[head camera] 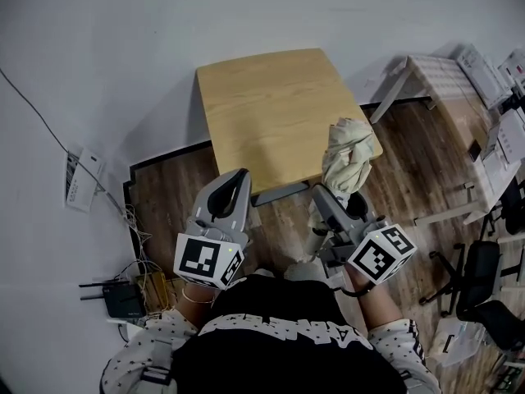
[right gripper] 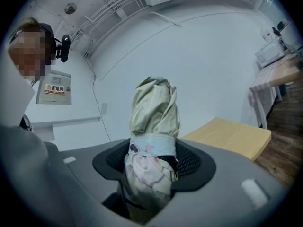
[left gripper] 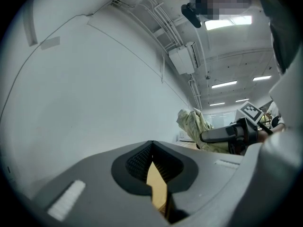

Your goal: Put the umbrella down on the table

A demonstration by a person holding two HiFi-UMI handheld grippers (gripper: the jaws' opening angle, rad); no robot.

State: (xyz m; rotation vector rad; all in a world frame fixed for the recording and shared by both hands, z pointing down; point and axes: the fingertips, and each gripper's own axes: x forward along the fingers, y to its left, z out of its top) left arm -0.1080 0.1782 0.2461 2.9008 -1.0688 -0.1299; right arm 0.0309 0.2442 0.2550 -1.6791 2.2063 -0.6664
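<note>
The folded pale cream umbrella [head camera: 349, 153] stands nearly upright in my right gripper [head camera: 340, 200], which is shut on it around its strapped middle. It hangs over the near right corner of the light wooden table [head camera: 271, 105], above the surface. In the right gripper view the umbrella [right gripper: 154, 108] rises from between the jaws of the right gripper [right gripper: 151, 161], with the table [right gripper: 232, 137] beyond to the right. My left gripper [head camera: 239, 177] is shut and holds nothing, just off the table's near edge. The left gripper view shows its tips [left gripper: 151, 144] meeting, and the umbrella [left gripper: 195, 126] to the right.
A white wall runs behind and left of the table. On the dark wood floor lie a router [head camera: 121, 300] and cables at the left. A white desk [head camera: 447, 76] and a black office chair [head camera: 480, 281] stand to the right.
</note>
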